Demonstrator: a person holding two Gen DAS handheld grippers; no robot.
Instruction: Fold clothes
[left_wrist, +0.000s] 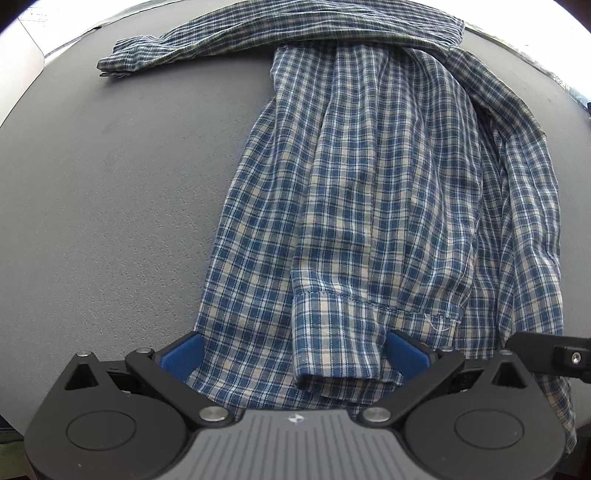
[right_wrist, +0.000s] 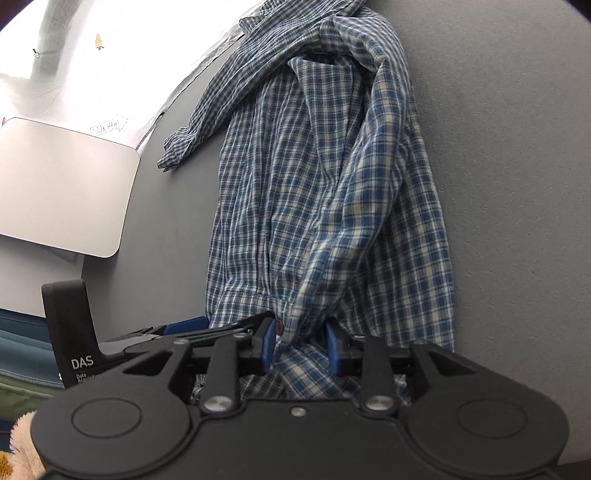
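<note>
Shirt (left_wrist: 369, 192), blue/white plaid, lies lengthwise on the grey table (left_wrist: 110, 184), hem end toward me at the near edge, collar end far. Body looks narrowed already: one sleeve (left_wrist: 347, 206) is laid back down the middle w/ its cuff (left_wrist: 336, 332) near the hem, right side panel seems turned inward & bunched, while the other sleeve (left_wrist: 207, 40) runs out flat to the left across the far end. Cloth is thin, crumpled, lots of soft ridges, so not a clean fold. My left gripper (left_wrist: 295, 354) sits w/ blue pads (left_wrist: 183, 356) spread wide, nothing clenched, straddling the hem and cuff area. Right gripper (right_wrist: 301, 347) is pinched onto a gathered wad of shirt fabric at the hem end, cloth squeezed btwn its pads and bulging behind them. Judging by that, I'd say the step in hand is taking both near corners of the hem, prob. for a lengthwise fold toward the collar, though it could equally be a tug to flatten the body. Whichever, the left side needs a matching bite on the hem's left part, catching all layers incl. the cuff if it's meant to travel along. Outstretched sleeve remains unfolded; lifting unevenly would likely drag it or skew the creases.
</note>
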